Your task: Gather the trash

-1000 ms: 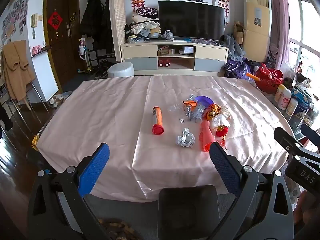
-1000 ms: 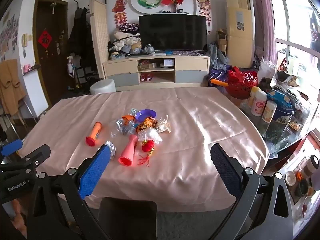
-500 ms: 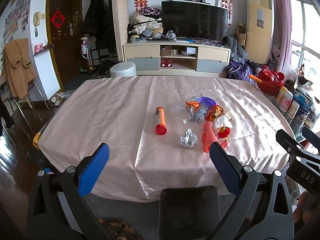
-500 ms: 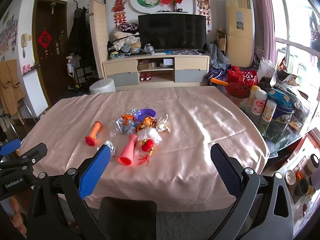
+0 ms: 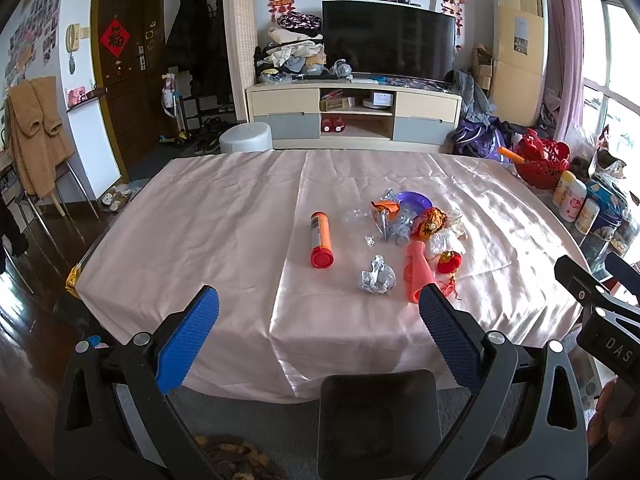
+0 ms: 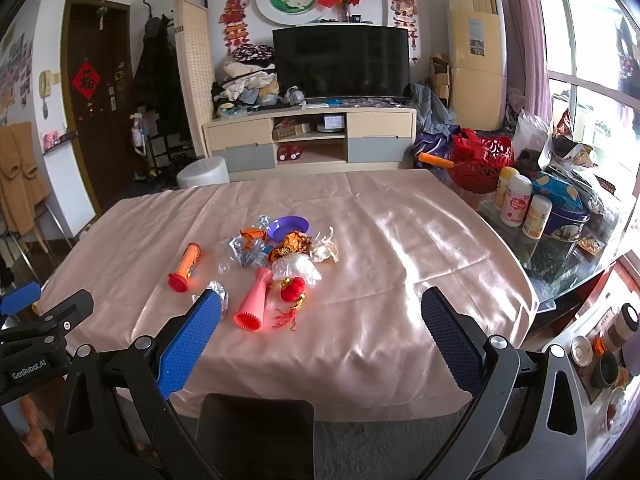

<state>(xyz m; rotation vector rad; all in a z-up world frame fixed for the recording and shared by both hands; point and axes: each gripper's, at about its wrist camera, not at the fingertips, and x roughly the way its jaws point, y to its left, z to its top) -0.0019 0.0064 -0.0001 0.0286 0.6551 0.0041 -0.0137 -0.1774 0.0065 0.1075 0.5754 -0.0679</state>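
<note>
Both the left gripper [image 5: 318, 306] and the right gripper [image 6: 320, 308] hover wide open and empty before the table [image 5: 224, 216]. The trash pile [image 5: 408, 240] lies mid-table, untouched; next, approach the crumpled foil [image 5: 377, 276].

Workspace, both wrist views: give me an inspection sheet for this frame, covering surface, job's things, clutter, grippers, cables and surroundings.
Surface: table under a creased pink cloth.
Job's things: trash grouped right of centre: foil ball, wrappers, clear plastic.
Clutter: orange tube lying apart to the left; pink horn on its side; red ornament with tassel; purple dish at the far edge of the pile.
Grippers: left gripper open, empty, short of the table's near edge; right gripper open, empty, likewise.
Cables: nothing seen.
Surroundings: TV on a cabinet; side table with bottles and tins to the right; no bin seen.
</note>
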